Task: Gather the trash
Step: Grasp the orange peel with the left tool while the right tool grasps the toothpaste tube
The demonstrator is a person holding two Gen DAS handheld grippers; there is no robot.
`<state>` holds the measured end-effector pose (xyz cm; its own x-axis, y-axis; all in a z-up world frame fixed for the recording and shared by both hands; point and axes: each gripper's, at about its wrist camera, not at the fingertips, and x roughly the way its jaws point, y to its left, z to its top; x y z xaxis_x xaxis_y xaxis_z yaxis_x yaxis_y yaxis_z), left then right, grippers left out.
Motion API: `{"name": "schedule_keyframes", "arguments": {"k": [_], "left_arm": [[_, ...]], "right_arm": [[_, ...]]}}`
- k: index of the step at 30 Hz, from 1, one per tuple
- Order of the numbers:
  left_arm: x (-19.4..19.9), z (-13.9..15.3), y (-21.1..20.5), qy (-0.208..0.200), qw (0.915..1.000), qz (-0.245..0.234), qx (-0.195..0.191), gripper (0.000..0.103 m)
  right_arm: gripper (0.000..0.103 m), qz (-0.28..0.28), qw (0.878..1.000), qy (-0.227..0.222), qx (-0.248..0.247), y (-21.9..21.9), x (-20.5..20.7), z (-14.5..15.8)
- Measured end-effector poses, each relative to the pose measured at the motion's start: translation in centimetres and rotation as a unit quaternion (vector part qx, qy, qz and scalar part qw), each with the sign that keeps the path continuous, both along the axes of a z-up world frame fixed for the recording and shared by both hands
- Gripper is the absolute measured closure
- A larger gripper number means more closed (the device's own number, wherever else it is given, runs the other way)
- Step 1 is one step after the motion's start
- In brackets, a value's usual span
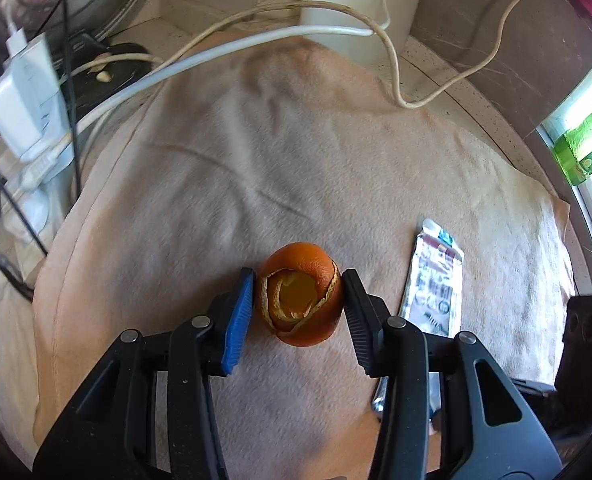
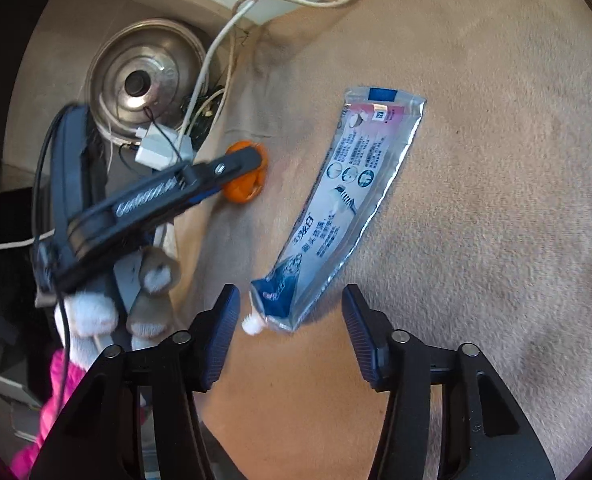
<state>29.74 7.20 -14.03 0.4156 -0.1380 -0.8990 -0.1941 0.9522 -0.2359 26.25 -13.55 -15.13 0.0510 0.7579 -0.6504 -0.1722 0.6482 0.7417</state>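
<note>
Right wrist: toothpaste tube (image 2: 338,208) lies diagonally, cap toward camera.

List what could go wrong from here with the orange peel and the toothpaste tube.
1. The hollow orange peel sits squeezed between the left gripper's pads; it may crumple or slip out when lifted.
2. The right gripper stands open around only the cap end of the flattened toothpaste tube; closing there could leave the long body dangling and sliding free.
3. Either gripper might snag the loose cloth.
</note>
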Motion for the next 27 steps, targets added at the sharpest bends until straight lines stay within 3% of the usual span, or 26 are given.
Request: {"name": "schedule_keyframes", "arguments": {"k": [8, 10, 12, 16, 27], "left_arm": [[-1.8, 0.2, 0.4, -0.005, 0.9999, 0.015, -0.005, 0.059], [-2.2, 0.3, 0.5, -0.006, 0.9998, 0.018, -0.005, 0.059], [-2.6, 0.5, 0.6, -0.007, 0.9997, 0.023, -0.005, 0.059], [-3.8, 0.9, 0.9, -0.009, 0.9995, 0.031, -0.001, 0.059], [-7.7, 2.2, 1.7, -0.021, 0.9987, 0.047, 0.004, 0.060]], "right_arm": [[0.066, -0.029, 0.999, 0.033, 0.022, 0.6, 1.5, -1.0], [0.074, -0.031, 0.999, 0.030, 0.010, 0.6, 1.7, -1.2], [0.089, -0.029, 0.999, 0.026, 0.006, 0.6, 1.6, -1.3], [0.092, -0.033, 0.999, 0.030, 0.010, 0.7, 2.1, -1.5], [0.101, -0.012, 1.000, -0.014, 0.000, 0.2, 0.5, 0.7]]}}
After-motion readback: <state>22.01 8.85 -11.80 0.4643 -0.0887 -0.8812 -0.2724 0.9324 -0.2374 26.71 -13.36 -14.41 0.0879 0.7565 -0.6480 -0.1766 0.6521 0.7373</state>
